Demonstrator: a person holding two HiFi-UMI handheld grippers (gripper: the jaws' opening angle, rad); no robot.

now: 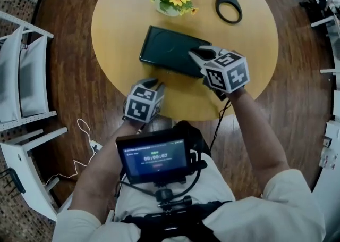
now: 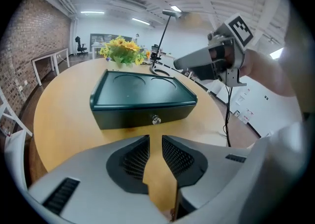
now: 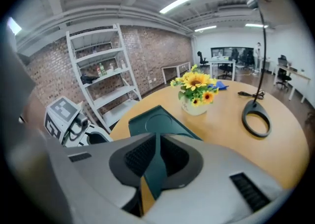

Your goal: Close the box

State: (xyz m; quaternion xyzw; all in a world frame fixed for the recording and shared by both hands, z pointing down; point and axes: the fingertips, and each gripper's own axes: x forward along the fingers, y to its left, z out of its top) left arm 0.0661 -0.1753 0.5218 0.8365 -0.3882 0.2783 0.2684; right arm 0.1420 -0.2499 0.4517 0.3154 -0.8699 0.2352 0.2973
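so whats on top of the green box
Nothing rests on the box: its lid is bare, with two round recesses. The right gripper hangs over one corner, apart from it. The inside is hidden, since the lid is down.

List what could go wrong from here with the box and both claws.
1. The right claw hangs over the near right corner of the box, whose lid looks already down; a push there may slide it toward the sunflower vase.
2. The left claw sits low at the table rim and might knock it.
3. The right claw's cable hangs beside that rim and could snag.
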